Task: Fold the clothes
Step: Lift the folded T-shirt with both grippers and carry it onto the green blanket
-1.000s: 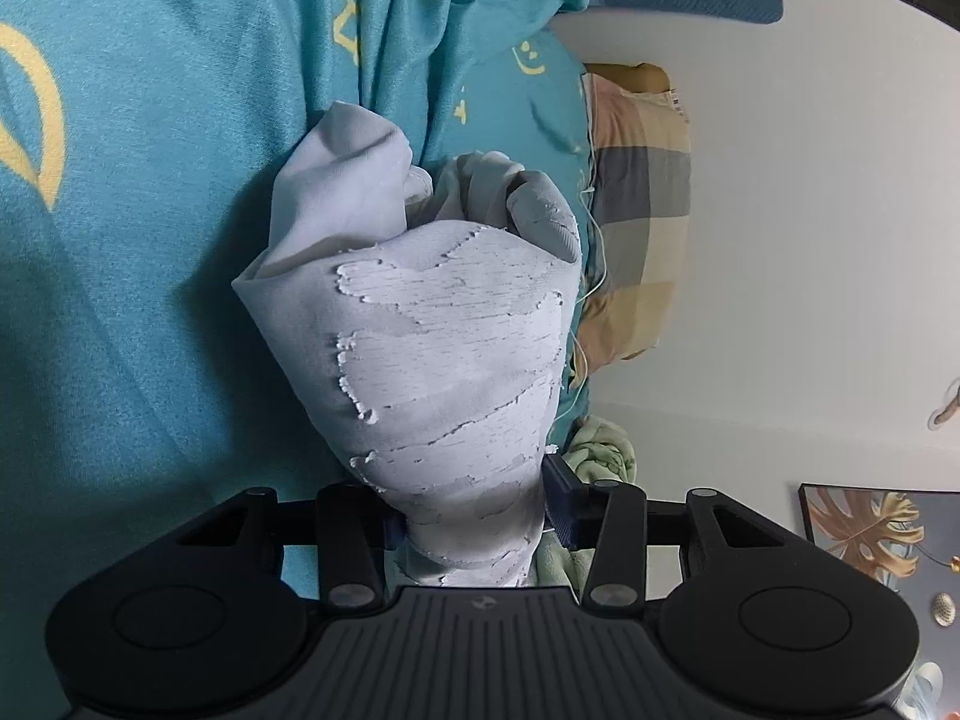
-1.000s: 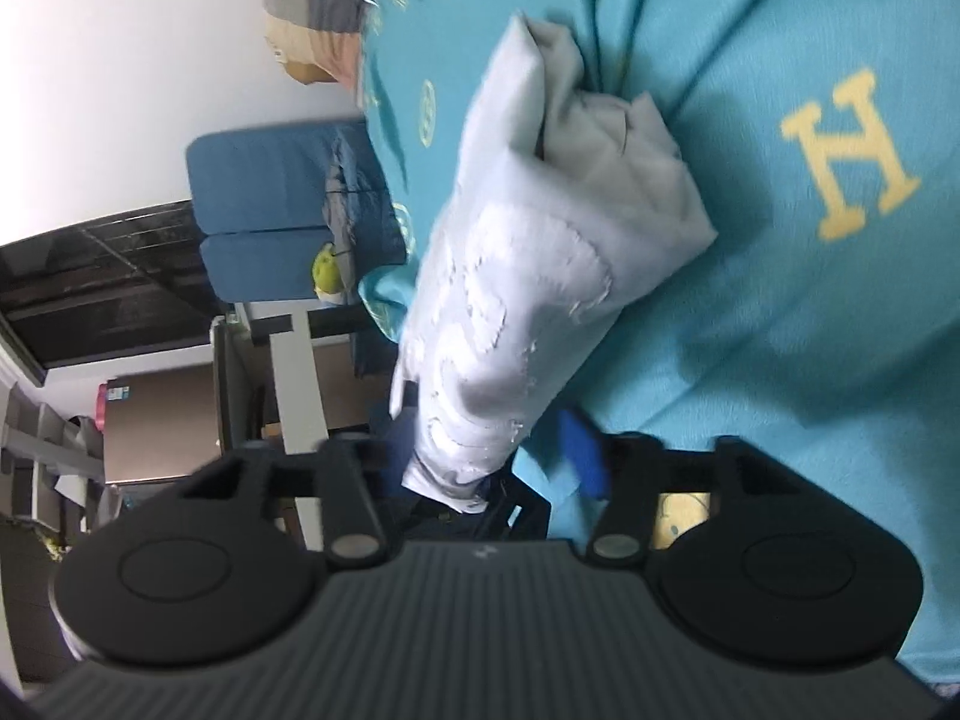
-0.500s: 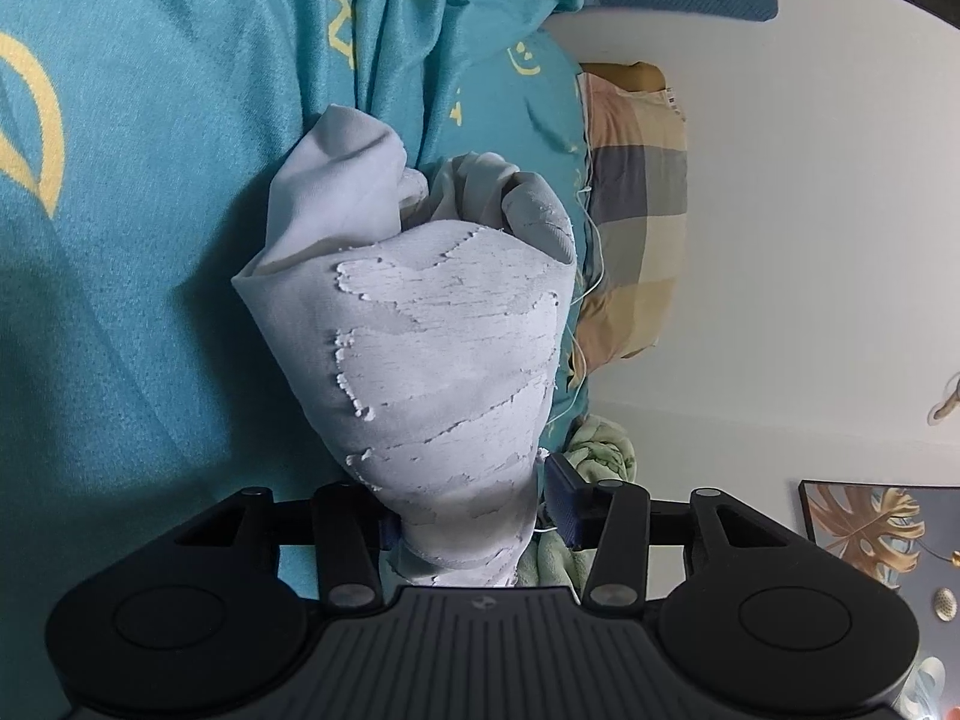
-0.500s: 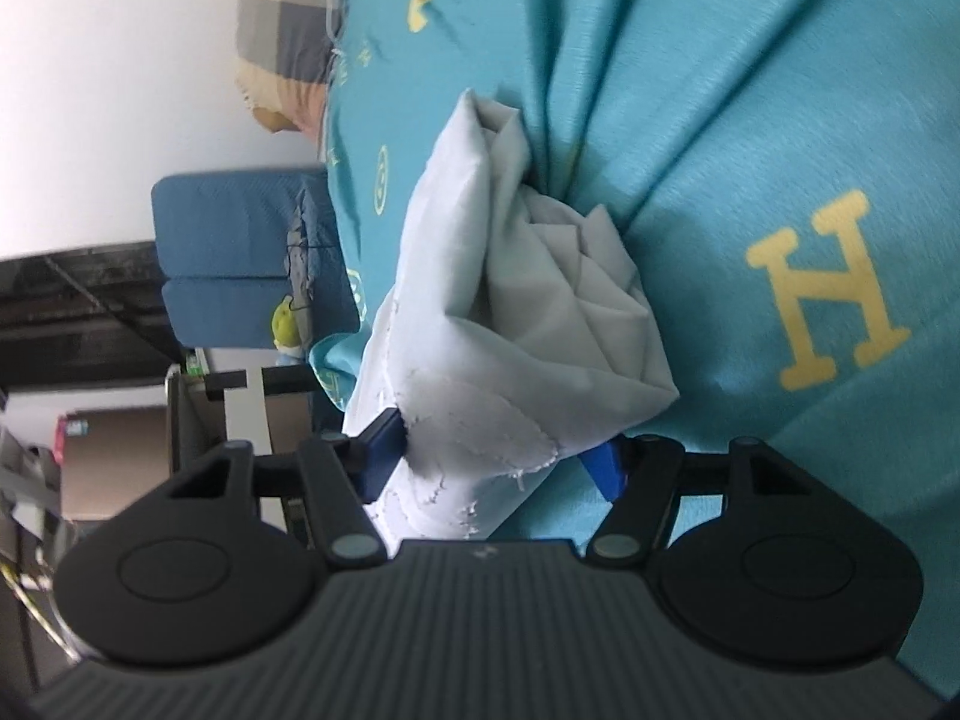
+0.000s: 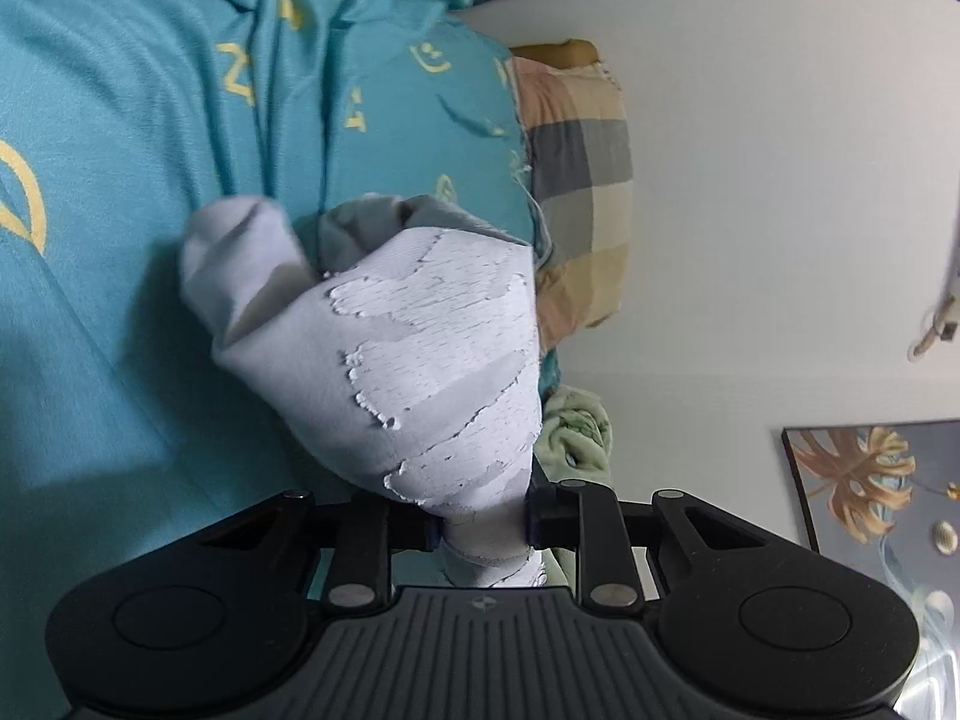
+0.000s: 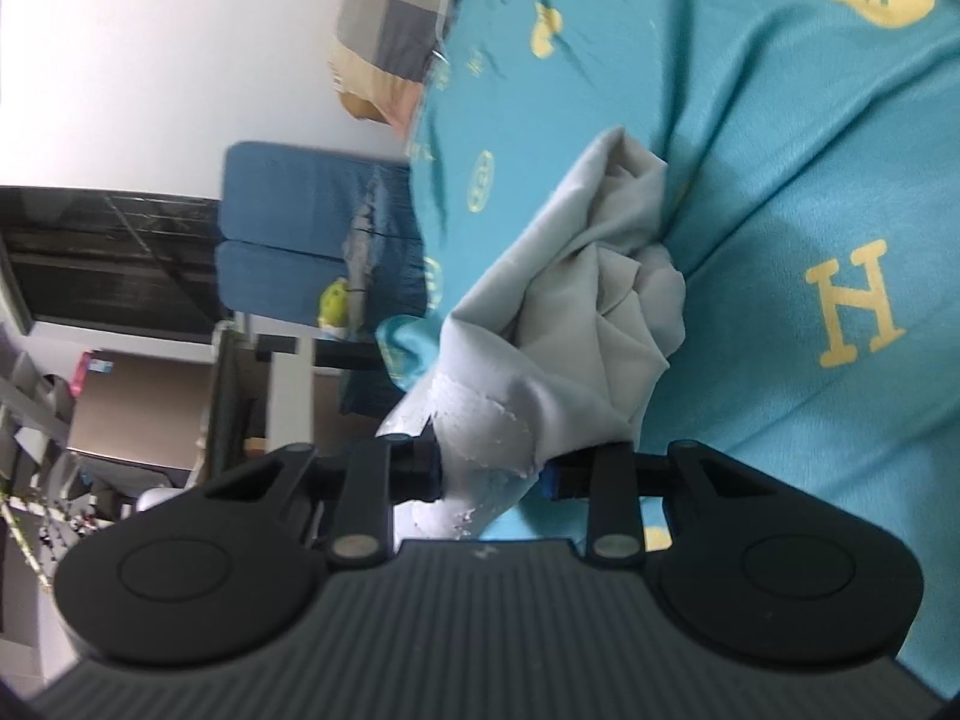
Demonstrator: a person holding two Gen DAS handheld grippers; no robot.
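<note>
Item: pale grey garment with cracked white print (image 5: pixel 420 348), bunched, held over the teal letter-print bedsheet (image 5: pixel 120 300). Left tool (image 5: pixel 480 531): pinching 1 gathered end. Right tool (image 6: pixel 492 471): pinching another part. Step, as judged: garment gripped at 2 points; next move calls for spreading it flat. Hidden: garment type, hems, whether it touches the bed.

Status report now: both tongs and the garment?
Left tongs shut on grey garment. Right tongs shut on it too. Garment bunched over teal bedsheet. Nothing blocking.
</note>
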